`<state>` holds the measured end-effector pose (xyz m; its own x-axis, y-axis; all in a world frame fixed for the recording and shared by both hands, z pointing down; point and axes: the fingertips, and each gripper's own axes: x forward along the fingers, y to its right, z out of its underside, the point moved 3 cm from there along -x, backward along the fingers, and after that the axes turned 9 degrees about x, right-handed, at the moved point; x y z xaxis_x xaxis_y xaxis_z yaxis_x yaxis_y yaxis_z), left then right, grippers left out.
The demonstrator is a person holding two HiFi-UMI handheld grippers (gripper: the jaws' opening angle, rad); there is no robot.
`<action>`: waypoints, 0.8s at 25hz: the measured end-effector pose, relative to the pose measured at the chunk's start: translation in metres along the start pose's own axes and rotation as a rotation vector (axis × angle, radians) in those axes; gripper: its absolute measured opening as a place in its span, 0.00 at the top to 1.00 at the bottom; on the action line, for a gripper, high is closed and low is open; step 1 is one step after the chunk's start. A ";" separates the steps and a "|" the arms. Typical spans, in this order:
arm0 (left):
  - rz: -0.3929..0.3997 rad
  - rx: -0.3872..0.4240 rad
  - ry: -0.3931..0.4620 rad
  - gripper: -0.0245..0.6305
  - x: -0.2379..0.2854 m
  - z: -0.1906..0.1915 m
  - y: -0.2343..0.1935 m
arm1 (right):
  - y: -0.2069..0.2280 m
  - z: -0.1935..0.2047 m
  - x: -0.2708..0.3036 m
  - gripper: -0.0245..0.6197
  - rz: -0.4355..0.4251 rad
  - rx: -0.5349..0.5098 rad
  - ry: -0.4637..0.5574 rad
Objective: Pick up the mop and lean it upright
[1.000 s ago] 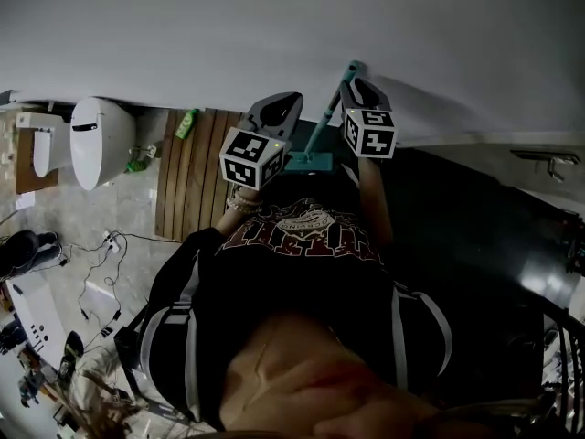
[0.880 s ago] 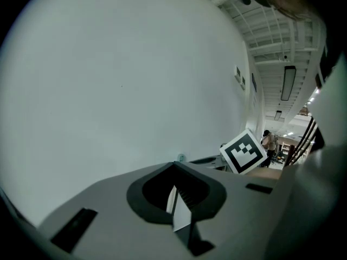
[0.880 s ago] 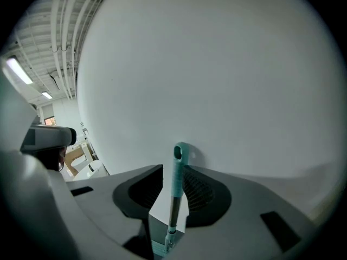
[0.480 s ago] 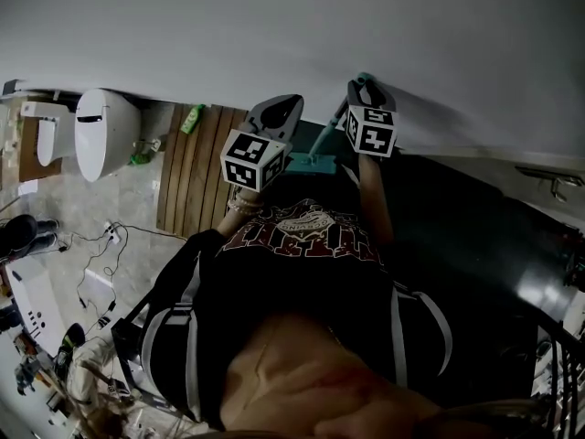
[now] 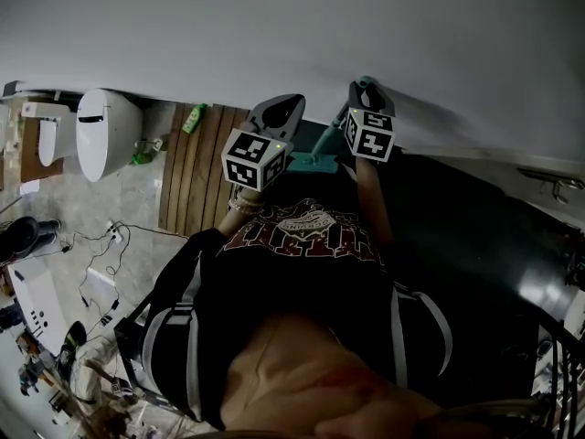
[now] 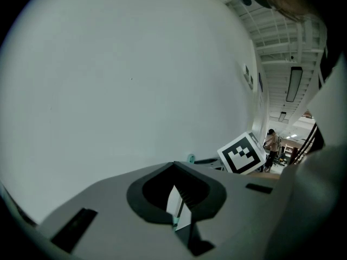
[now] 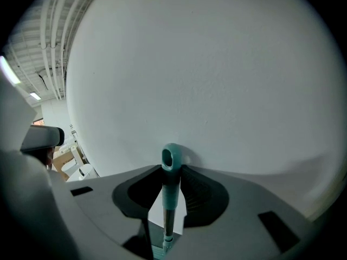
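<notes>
The mop leans upright against the white wall; its teal head [image 5: 309,161] rests on the floor at the wall's foot. The slim handle [image 5: 334,126] slants up to a teal looped grip [image 7: 169,169]. My right gripper [image 5: 366,90] is at the top of the handle. The grip stands between its jaws [image 7: 169,186], which have just been closing a little and do not visibly clamp it. My left gripper [image 5: 285,101] hovers left of the handle, facing the wall. A narrow gap shows between its jaws [image 6: 174,191], with nothing in it.
A white toilet [image 5: 102,133] stands at the left, with a wooden slat mat [image 5: 192,167] and a green bottle [image 5: 189,119] beside it. Cables [image 5: 101,263] trail over the tiled floor. A dark floor area [image 5: 475,236] lies to the right. The person's torso fills the lower middle.
The head view has shifted slightly. The mop stays leaning on the wall, and both grippers remain beside its handle in nearly the same places.
</notes>
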<state>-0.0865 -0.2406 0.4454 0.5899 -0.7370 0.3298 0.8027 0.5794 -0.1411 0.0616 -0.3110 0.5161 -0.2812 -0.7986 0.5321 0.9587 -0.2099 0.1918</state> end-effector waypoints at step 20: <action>0.046 -0.008 -0.009 0.89 0.003 0.007 0.018 | -0.009 0.014 -0.028 0.78 -0.058 -0.018 0.015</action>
<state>-0.0707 -0.2296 0.4502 0.6258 -0.7062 0.3312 0.7752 0.6100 -0.1641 0.0601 -0.2789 0.5112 -0.3360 -0.7933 0.5077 0.9414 -0.2663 0.2070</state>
